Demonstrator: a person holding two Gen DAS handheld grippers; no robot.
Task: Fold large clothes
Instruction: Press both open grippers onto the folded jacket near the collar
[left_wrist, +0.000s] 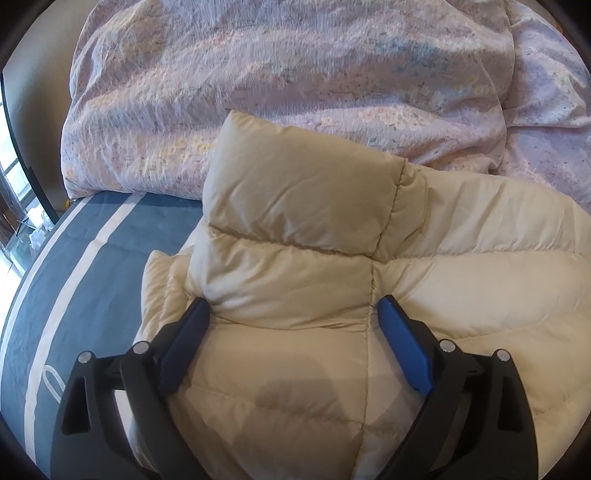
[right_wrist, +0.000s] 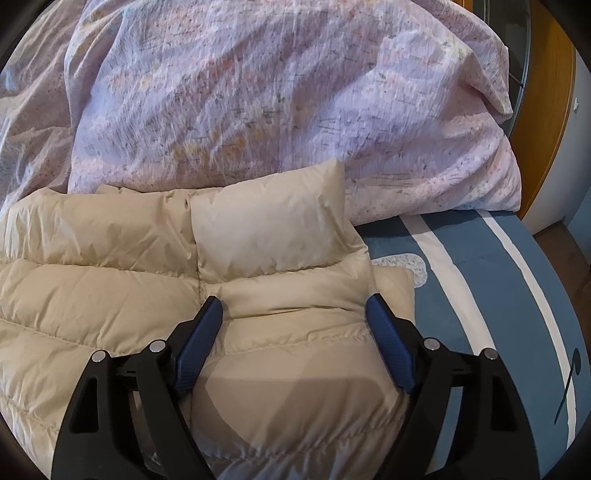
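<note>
Puffy cream quilted jacket (left_wrist: 295, 258) on striped sheet (left_wrist: 74, 258); both grippers' jaws wide, straddling its folds.

Jacket (left_wrist: 295, 258) cut off at frame btm, quilt (left_wrist: 258, 92) at top.

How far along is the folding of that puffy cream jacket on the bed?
Partly done, it seems. The jacket lies on the bed, with a flap at each end already turned over its body. In hand: the left gripper and right gripper are open, straddling those flaps without pinching them. Left: probably folding the bundle smaller.
</note>
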